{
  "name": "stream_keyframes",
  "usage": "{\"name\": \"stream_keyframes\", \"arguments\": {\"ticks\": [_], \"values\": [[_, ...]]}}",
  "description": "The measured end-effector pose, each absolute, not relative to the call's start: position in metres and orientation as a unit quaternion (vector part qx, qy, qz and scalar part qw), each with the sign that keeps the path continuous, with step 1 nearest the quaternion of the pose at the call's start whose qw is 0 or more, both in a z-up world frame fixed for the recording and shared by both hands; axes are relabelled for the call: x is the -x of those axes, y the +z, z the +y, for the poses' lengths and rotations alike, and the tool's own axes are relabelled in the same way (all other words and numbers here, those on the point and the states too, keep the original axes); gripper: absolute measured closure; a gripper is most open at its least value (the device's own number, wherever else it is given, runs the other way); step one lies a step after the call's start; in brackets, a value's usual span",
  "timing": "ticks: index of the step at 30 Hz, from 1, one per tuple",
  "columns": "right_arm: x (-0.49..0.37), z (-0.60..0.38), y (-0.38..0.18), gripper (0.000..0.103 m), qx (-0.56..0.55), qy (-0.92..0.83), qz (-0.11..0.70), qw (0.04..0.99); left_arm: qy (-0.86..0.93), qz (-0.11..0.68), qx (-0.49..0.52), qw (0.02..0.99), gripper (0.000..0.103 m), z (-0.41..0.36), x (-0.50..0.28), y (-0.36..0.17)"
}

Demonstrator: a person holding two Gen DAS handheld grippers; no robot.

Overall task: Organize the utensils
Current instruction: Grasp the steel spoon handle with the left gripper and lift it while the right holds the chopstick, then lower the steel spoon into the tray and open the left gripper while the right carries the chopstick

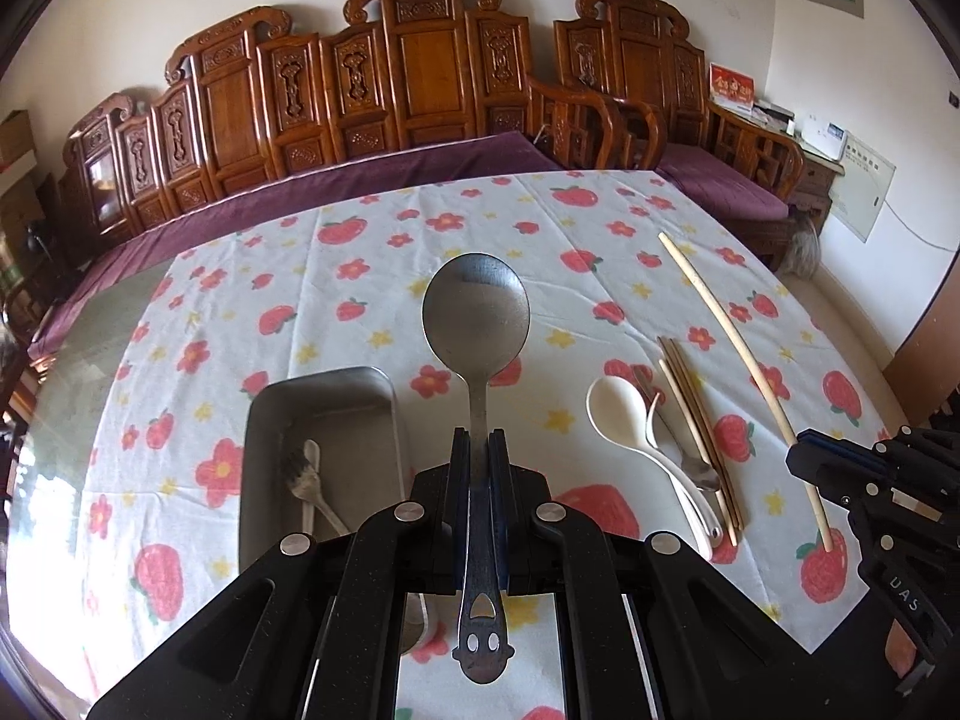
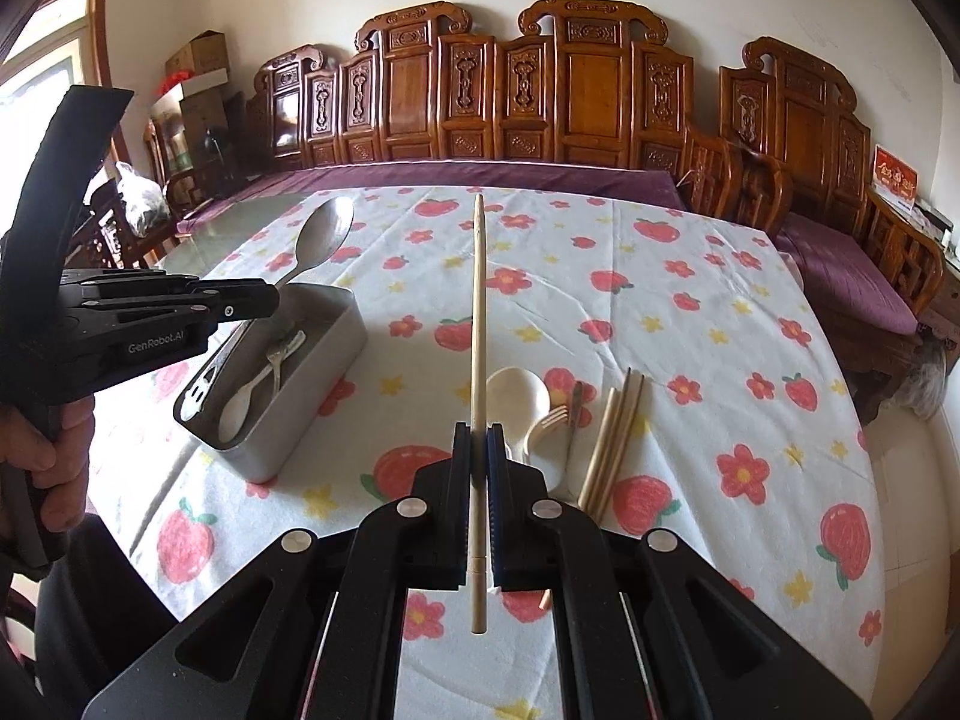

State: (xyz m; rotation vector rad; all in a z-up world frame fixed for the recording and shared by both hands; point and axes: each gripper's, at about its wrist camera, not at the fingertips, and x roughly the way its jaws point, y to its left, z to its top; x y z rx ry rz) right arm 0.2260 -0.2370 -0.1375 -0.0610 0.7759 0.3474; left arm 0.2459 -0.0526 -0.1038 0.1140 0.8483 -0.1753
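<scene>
Gripping a steel spoon [image 1: 476, 324] by its handle, the left gripper [image 1: 478, 450] has its jaws clamped tight on the metal, the bowl pointing away over the cloth [image 1: 372, 252] and the handle end with its smiley cut-outs hanging back between the fingers. From the right wrist view the same spoon [image 2: 324, 234] juts up beyond the left gripper [image 2: 240, 303], above the far end of the tin [image 2: 336, 354].

The tin [image 1: 264, 420] sits just left of the left gripper on the strawberry-print cloth, and holds a fork [image 1: 303, 477] and a pale spoon [image 2: 240, 405] lying together along its length, plus a steel handle with smiley cut-outs [image 2: 201, 393] leaning on its near wall.

The right gripper [image 2: 478, 438] is closed on a single chopstick [image 2: 478, 324], which runs straight ahead between the fingers, its thick end sticking out behind the pads. In the left wrist view that chopstick [image 1: 732, 354] slants across the cloth's right side into the right gripper [image 1: 807, 462].

Between the two grippers, loose on the cloth, lie a white spoon [image 1: 618, 405], a small steel utensil [image 1: 690, 462] resting against it, and a bundle of chopsticks [image 1: 696, 420] just beside on the right. The right wrist view also shows a pale fork [image 2: 552, 420] on the white spoon [image 2: 516, 390], touching it, with the bundle [image 2: 612, 444] next to them
</scene>
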Motion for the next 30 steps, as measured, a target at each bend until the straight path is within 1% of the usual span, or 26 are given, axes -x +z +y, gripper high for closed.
{"name": "stream_keyframes", "arguments": {"ticks": [6, 14, 30], "values": [[-0.231, -0.219, -0.139, 0.097, 0.035, 0.176, 0.378, 0.908, -0.077, 0.41, -0.053, 0.907, 0.098, -0.035, -0.246, -0.104], [-0.239, -0.197, -0.153, 0.097, 0.042, 0.189, 0.392, 0.899, -0.056, 0.425, -0.044, 0.902, 0.098, -0.002, -0.255, -0.124], [-0.252, -0.161, -0.175, 0.097, 0.057, 0.205, 0.414, 0.885, -0.02, 0.489, -0.025, 0.872, 0.098, 0.05, -0.28, -0.2]]}}
